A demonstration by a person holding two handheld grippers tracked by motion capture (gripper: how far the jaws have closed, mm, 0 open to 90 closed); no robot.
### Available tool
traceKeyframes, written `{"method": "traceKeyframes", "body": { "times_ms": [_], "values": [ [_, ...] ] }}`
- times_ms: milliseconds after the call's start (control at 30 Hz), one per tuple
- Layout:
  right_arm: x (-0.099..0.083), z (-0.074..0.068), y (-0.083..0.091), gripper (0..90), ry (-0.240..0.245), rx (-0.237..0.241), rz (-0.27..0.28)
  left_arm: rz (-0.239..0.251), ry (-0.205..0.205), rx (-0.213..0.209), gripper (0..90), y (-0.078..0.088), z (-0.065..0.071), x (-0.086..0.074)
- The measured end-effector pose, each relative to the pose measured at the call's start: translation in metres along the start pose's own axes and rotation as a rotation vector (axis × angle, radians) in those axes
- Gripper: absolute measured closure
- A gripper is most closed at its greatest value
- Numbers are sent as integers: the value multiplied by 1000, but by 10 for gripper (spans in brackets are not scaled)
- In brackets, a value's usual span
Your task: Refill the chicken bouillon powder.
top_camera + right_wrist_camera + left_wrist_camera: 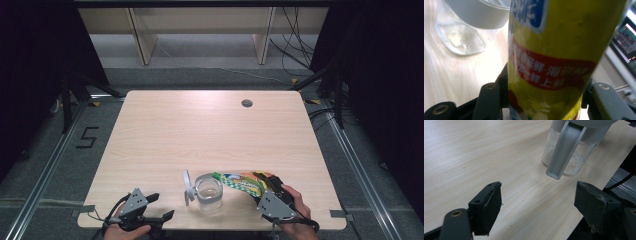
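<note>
A clear glass jar (209,194) with a grey collar stands near the table's front edge, its grey flip lid (187,186) hanging open at its left. My right gripper (266,186) is shut on a yellow snack tube (240,181) with red and blue print, tipped over so its green-checked end reaches the jar's mouth. In the right gripper view the tube (554,50) sits between both jaws, with the jar (461,37) behind at the left. My left gripper (162,205) rests open by the front left edge, its jaws (539,205) wide apart and aimed at the jar (579,155) and lid flap (564,150).
The wooden table (200,130) has a round cable hole (246,103) at the back right. Black metal frame posts and cables stand around it on the grey floor, and the front edge runs just under both hands.
</note>
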State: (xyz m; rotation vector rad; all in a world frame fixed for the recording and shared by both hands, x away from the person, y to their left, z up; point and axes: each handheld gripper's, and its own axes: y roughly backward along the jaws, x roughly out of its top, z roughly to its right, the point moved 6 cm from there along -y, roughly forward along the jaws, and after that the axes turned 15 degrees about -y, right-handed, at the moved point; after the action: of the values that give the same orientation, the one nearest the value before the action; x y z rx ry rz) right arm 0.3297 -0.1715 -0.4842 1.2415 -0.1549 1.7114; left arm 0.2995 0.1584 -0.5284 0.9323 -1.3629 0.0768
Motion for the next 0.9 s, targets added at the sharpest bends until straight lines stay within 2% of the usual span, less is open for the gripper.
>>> {"method": "traceKeyframes", "body": {
  "times_ms": [33, 100, 167, 200, 233, 300, 333, 367, 433, 467, 500, 533, 567, 600, 633, 667, 700, 767, 800, 833, 867, 900],
  "values": [
    [1, -1, 0, 492, 19, -2, -4, 0, 6, 0, 212, 0, 0, 0],
    [4, -5, 0, 493, 104, -19, -16, 1, 5, -2, 212, 0, 0, 0],
    [5, -6, 0, 493, 109, -20, -17, -1, -3, -2, 211, 0, 0, 0],
    [6, -7, 0, 493, 127, -25, -20, -2, 5, 0, 211, 0, 0, 0],
    [6, -6, 0, 492, 180, -63, -41, -8, -3, 0, 211, 0, 0, -1],
    [7, -8, 0, 493, 255, -96, -61, -14, -12, 0, 211, 0, -1, -1],
    [10, -7, -1, 493, 321, -105, -51, -15, -12, 3, 211, 0, -1, -2],
    [9, -10, -1, 493, 286, -102, -49, -13, -9, 4, 211, 0, -1, -1],
    [10, -11, -1, 494, 300, -108, -48, -13, -9, 4, 211, 0, -1, -1],
    [14, -8, -1, 494, 390, -118, -44, -13, -9, 4, 211, 0, -1, -2],
    [15, -8, 0, 494, 415, -136, -52, -13, -10, 4, 211, 0, -1, -2],
    [11, -10, 1, 494, 373, -144, -71, -13, -11, 3, 211, 0, -1, -2],
    [11, -10, 2, 494, 382, -150, -74, -14, -10, 3, 211, 0, -1, -2],
    [16, -4, 5, 494, 479, -180, -88, -12, -8, 1, 211, 0, -1, -1],
    [15, -6, 7, 494, 463, -195, -94, -14, -1, 2, 211, 0, 0, -2],
    [18, -4, 7, 494, 512, -197, -84, -11, 14, 3, 211, -1, 0, -2],
    [20, -3, 6, 494, 546, -197, -77, -9, 11, 4, 211, -1, 0, -2],
    [18, -4, 7, 494, 535, -212, -91, -9, 13, 4, 211, -1, 0, -2],
    [22, -3, 6, 494, 615, -212, -86, -9, 14, 5, 211, -1, 0, -2],
    [19, -5, 6, 494, 584, -228, -96, -8, 16, 8, 211, -1, 0, -2],
    [25, -3, 7, 495, 668, -235, -95, -8, 15, 7, 211, -1, 0, -2],
    [25, -3, 7, 495, 668, -235, -95, -8, 10, 8, 211, -1, -1, -2]
  ]
}}
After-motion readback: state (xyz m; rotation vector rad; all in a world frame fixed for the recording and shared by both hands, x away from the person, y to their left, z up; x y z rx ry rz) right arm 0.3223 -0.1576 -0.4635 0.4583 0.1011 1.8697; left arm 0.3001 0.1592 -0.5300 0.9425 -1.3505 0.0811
